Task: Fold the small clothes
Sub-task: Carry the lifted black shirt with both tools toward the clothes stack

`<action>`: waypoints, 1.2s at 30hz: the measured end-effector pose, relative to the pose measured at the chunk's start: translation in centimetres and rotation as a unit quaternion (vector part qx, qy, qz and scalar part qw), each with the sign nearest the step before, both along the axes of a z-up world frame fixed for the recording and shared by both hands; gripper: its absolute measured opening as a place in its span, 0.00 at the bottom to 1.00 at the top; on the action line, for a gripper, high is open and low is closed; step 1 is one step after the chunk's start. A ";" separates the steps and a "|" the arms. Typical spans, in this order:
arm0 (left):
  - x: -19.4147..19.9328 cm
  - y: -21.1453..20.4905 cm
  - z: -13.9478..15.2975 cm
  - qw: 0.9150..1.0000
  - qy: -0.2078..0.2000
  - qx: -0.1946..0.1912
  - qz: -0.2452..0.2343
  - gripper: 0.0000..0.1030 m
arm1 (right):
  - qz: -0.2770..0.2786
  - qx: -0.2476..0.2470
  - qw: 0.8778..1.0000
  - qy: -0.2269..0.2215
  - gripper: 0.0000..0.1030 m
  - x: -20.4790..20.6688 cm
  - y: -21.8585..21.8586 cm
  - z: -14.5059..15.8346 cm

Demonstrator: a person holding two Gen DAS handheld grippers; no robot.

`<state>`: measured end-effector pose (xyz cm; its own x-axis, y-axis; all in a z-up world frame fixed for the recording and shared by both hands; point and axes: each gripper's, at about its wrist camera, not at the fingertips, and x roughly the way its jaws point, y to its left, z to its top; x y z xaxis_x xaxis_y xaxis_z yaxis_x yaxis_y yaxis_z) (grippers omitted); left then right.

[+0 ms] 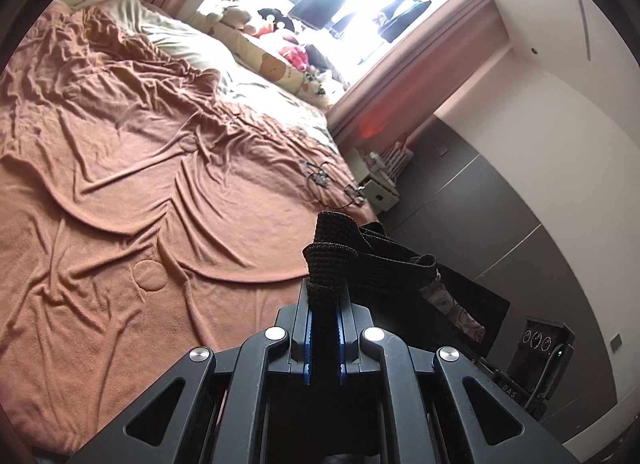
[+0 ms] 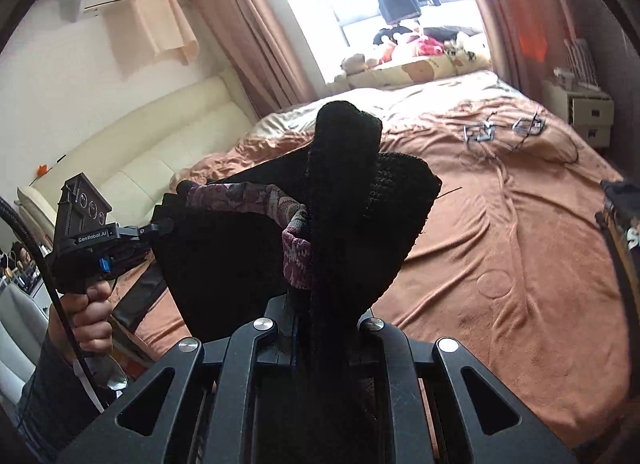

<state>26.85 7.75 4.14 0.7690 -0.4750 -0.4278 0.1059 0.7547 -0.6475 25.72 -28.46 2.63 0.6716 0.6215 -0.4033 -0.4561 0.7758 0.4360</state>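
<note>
Jaws of left gripper (image 1: pixel 325 296) and right gripper (image 2: pixel 320 304) pinch black garment (image 2: pixel 360 199) above bed (image 1: pixel 120 203).

Garment (image 2: pixel 240 264) hangs between left gripper (image 2: pixel 160 228) and right gripper (image 2: pixel 316 304), above blanket (image 2: pixel 500 244) on bed. Clothes hangers (image 2: pixel 500 129) lie beyond, nightstand (image 2: pixel 588 113) beside bed.

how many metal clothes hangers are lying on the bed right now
2, as far as shows. Both hangers lie side by side on the brown blanket near the bed's far corner, by the nightstand: one nearer the middle, one nearer the edge. The held black garment may hide others.
</note>
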 end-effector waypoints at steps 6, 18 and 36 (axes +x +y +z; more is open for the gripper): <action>-2.3 -1.6 3.6 0.999 -0.035 -0.009 -0.013 0.09 | -0.016 -0.009 0.999 -0.039 0.10 -4.1 -2.5 3.9; -3.3 -8.1 8.8 0.995 -0.071 -0.018 -0.067 0.09 | -0.051 -0.015 0.996 -0.079 0.09 -9.2 -9.2 6.7; -2.5 -17.1 11.7 0.979 -0.097 -0.048 -0.175 0.09 | -0.118 -0.043 0.986 -0.106 0.09 -14.2 -11.9 6.6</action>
<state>24.40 -9.34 15.80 0.6144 -0.7546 -0.2304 0.4741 0.5865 -0.6567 11.48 -40.35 9.25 0.8689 0.4067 -0.2823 -0.3315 0.9015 0.2782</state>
